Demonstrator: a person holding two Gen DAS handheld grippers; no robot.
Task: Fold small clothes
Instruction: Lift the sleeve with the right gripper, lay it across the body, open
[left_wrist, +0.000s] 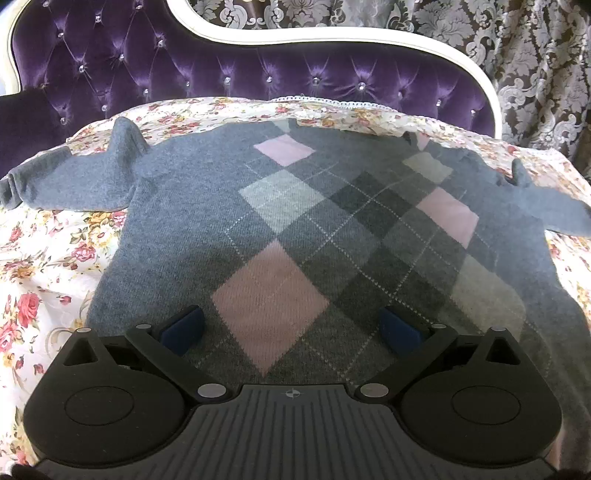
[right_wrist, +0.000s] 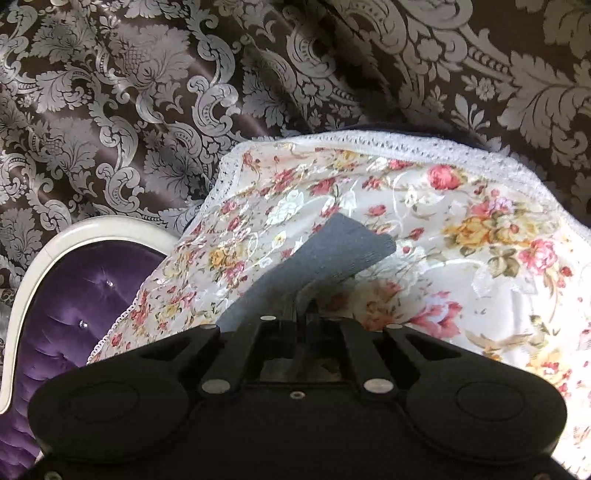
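Sweater (left_wrist: 295, 229) lies flat, front up, on the floral cloth (left_wrist: 44, 266) over the purple sofa (left_wrist: 184, 74), sleeves spread to either side. My left fingers (left_wrist: 291, 328) stand wide above its hem, blue pads (left_wrist: 183, 328) clear of the knit. My right fingers (right_wrist: 295, 306) are closed, pinching a grey sleeve (right_wrist: 332, 251) near its cuff; curtain (right_wrist: 147, 92) behind
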